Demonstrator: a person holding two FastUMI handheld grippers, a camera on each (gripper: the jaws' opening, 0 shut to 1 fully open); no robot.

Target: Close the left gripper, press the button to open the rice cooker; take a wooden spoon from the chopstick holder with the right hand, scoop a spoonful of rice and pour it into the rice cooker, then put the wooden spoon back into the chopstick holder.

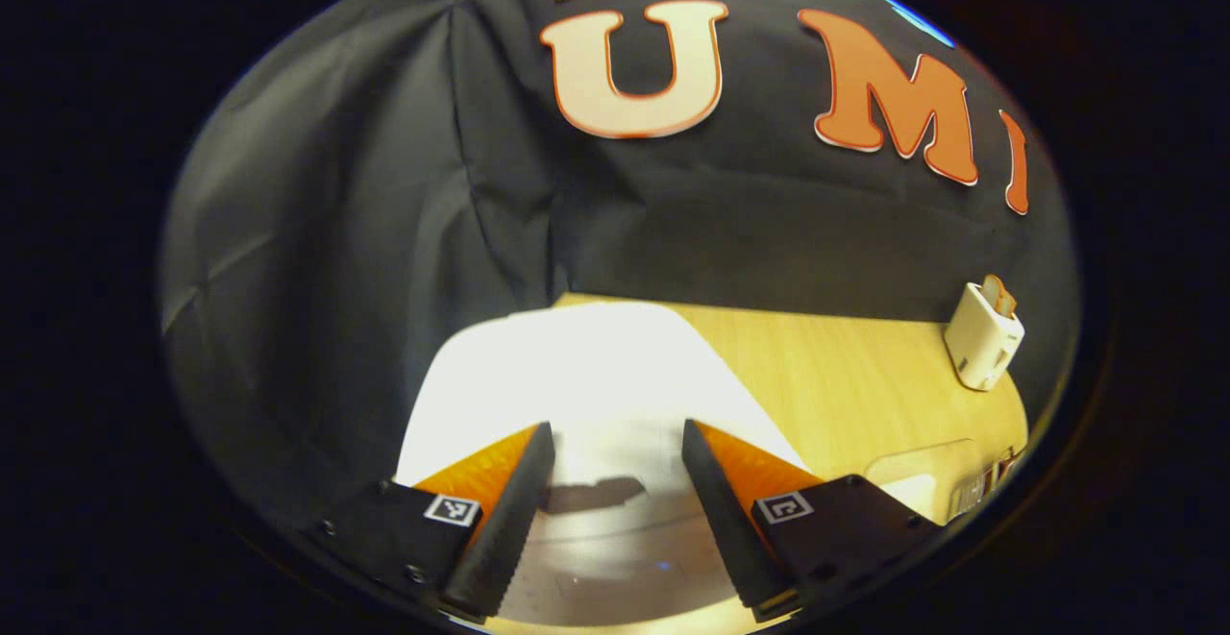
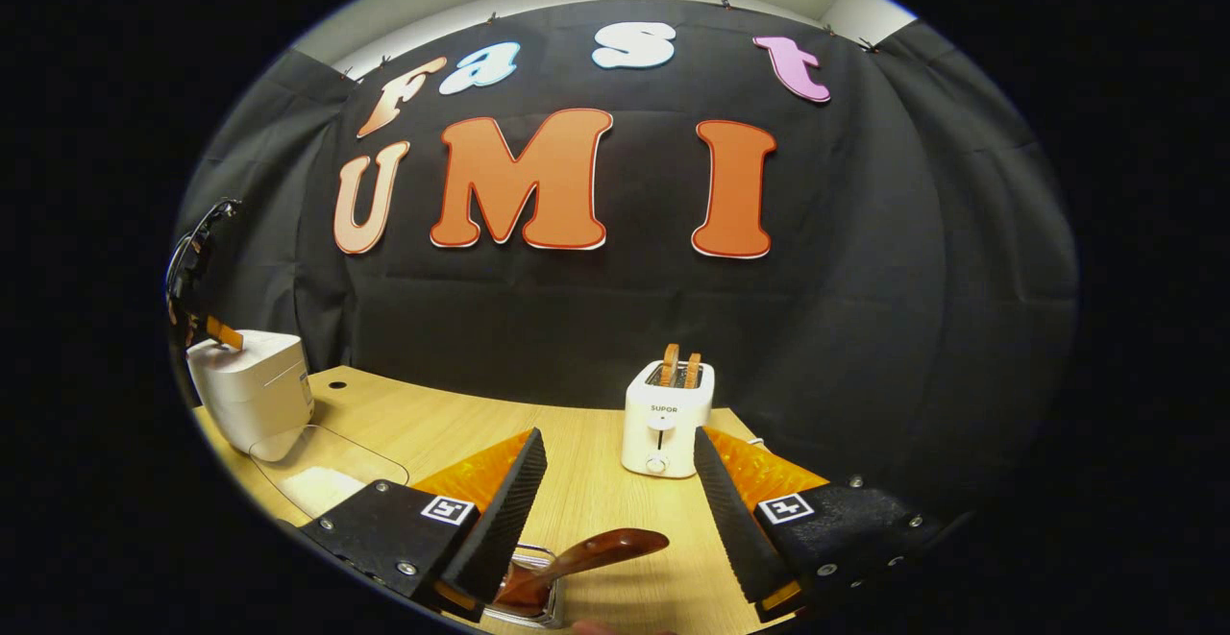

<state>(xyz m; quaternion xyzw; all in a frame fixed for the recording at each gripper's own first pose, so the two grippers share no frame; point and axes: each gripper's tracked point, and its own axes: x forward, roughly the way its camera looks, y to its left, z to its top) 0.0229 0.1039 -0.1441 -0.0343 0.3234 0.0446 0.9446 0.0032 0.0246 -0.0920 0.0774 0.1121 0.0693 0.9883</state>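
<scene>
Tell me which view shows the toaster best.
The right gripper view: the toaster stands upright near the middle, front face and two slices in its slots plainly visible. The left gripper view catches the toaster small, tilted, at the right edge of the table.

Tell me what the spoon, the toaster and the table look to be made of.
Spoon: looks like dark, glossy lacquered wood, with a highlight along the handle. Toaster: seems smooth white plastic with a soft sheen; painted metal is possible. Table: pale wood-grain top with fine streaks; solid wood or laminate, I cannot tell.
</scene>
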